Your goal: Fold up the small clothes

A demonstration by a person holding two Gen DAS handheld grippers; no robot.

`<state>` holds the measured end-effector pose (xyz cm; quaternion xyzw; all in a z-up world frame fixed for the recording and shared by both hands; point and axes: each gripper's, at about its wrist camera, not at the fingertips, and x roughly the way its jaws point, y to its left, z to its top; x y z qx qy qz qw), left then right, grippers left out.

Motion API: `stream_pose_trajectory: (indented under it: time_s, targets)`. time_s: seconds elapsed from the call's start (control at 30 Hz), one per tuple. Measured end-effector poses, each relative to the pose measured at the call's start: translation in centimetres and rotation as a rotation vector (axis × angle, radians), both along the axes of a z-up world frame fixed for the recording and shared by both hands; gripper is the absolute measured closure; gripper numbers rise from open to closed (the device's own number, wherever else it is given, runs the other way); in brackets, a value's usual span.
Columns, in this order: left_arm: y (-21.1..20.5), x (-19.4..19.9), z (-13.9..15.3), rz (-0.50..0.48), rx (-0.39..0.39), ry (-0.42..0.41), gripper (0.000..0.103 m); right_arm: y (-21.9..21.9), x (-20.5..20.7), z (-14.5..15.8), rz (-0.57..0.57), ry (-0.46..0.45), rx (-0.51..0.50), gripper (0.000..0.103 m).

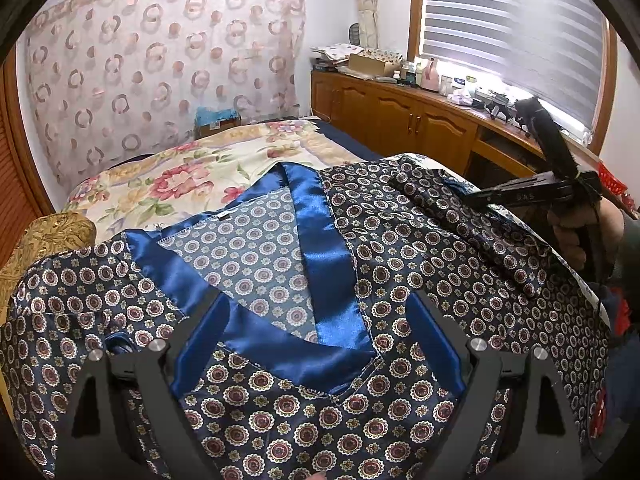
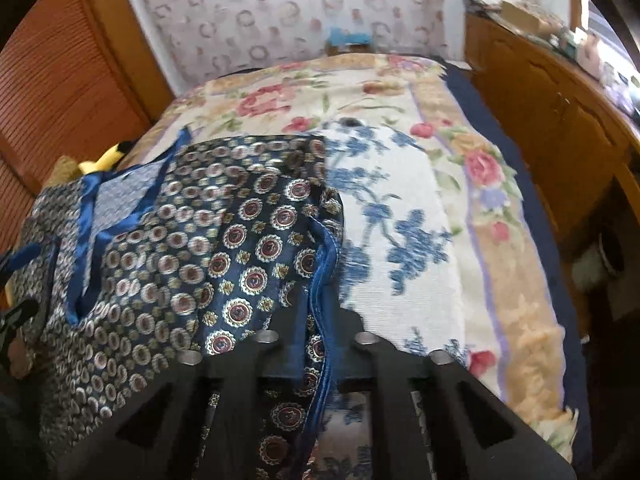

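On one floral bedspread [image 2: 404,200], one patterned robe [image 1: 400,264]: left gripper [image 1: 316,344] fingers spread, right gripper [image 2: 316,320] pinching its edge.

The floral bedspread [image 2: 400,208] is lying bare right of the patterned garment [image 2: 240,240]. A wooden cabinet [image 2: 560,112] is blocking the bed's right side.

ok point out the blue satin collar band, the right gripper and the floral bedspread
blue satin collar band [image 1: 316,240], left wrist view, on the shiny strip right of the neckline
right gripper [image 2: 316,344], right wrist view, between its fingertips, shut on the garment's piped edge
floral bedspread [image 2: 480,168], right wrist view, on a pink rose near the border
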<state>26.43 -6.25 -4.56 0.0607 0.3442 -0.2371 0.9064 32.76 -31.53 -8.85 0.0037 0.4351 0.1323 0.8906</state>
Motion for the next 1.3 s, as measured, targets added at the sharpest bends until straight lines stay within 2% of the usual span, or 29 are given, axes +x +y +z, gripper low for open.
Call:
stream_pose_trajectory:
  time_s: [0.2, 0.47, 0.5, 0.6, 0.77, 0.93, 1.07, 1.2, 1.3]
  targets:
    - [0.0, 0.1, -0.1, 0.004, -0.003, -0.001, 0.013, 3.3, -1.7, 3.1, 0.106, -0.086, 0.042, 0.102]
    - [0.5, 0.1, 0.1, 0.019, -0.008, -0.011, 0.013, 9.0, -2.5, 4.4, 0.245, -0.083, 0.065, 0.102]
    - [0.7, 0.1, 0.1, 0.022, -0.013, -0.01, 0.012, 9.8, -2.5, 4.3, 0.256, -0.076, 0.045, 0.099]
    - [0.9, 0.1, 0.2, 0.026, -0.018, -0.012, 0.013, 10.2, -2.7, 4.4, 0.252, -0.084, 0.014, 0.075]
    - [1.0, 0.2, 0.2, 0.027, -0.016, -0.014, 0.013, 8.0, -3.7, 4.9, 0.211, -0.092, 0.017, 0.074]
    - [0.9, 0.0, 0.1, 0.032, -0.003, -0.022, 0.013, 5.7, -5.2, 3.1, 0.154, -0.067, -0.07, 0.073]
    - [0.9, 0.2, -0.1, 0.033, -0.002, -0.017, 0.012, 4.3, -6.3, 1.2, 0.118, -0.044, -0.114, 0.062]
    - [0.7, 0.3, -0.4, 0.032, -0.003, -0.016, 0.013, 3.3, -5.9, 0.4, 0.086, -0.058, -0.128, 0.045]
    - [0.8, 0.3, -0.2, 0.038, -0.005, -0.027, 0.012, 3.0, -4.4, 0.2, 0.081, -0.064, -0.126, 0.044]
